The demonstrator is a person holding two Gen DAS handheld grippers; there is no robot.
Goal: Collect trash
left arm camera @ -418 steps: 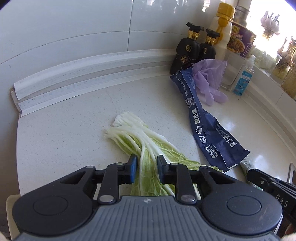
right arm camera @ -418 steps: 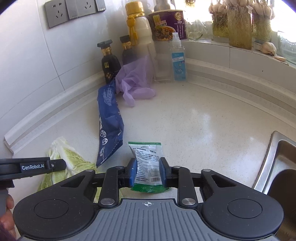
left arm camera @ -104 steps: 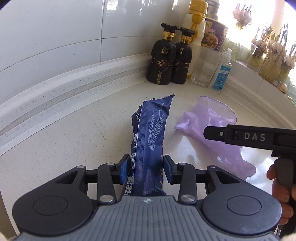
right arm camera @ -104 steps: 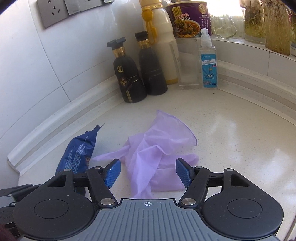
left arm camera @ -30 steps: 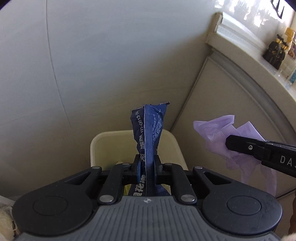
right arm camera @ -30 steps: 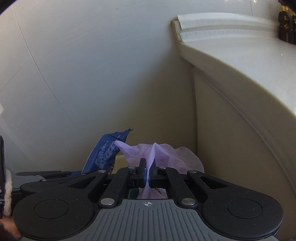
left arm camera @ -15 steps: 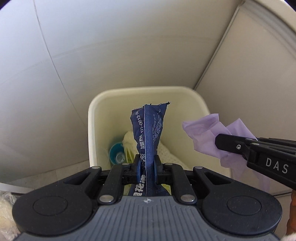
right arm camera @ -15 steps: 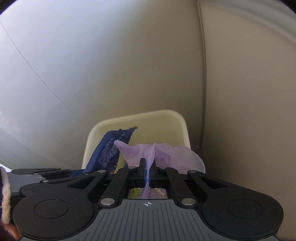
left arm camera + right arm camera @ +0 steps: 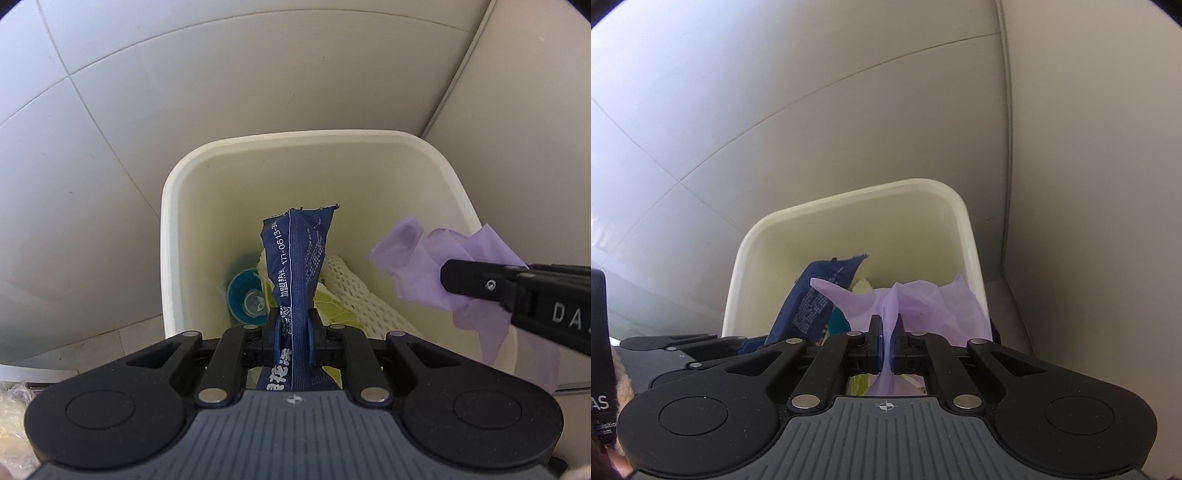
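Note:
A cream trash bin (image 9: 168, 229) stands open right below both grippers. My left gripper (image 9: 293, 325) is shut on a dark blue snack wrapper (image 9: 301, 251), which sticks up over the bin's mouth. In the right wrist view my right gripper (image 9: 886, 332) pinches a crumpled purple glove (image 9: 923, 299) between its pads while its jaws are opening. The glove (image 9: 417, 266) hangs over the bin's right rim, beside the wrapper (image 9: 816, 295). The bin's far rim (image 9: 849, 199) shows behind both.
Inside the bin lie a blue cup (image 9: 245, 295), white foam netting (image 9: 354, 291) and green leaves (image 9: 332, 306). Grey tiles (image 9: 92, 147) surround the bin, and a beige cabinet side (image 9: 517, 92) rises at the right. A crinkled plastic bag (image 9: 11, 406) sits at the lower left.
Both grippers have dropped towards the bin and tilted downward, so its mouth now fills the views. The wrapper and the glove stay gripped.

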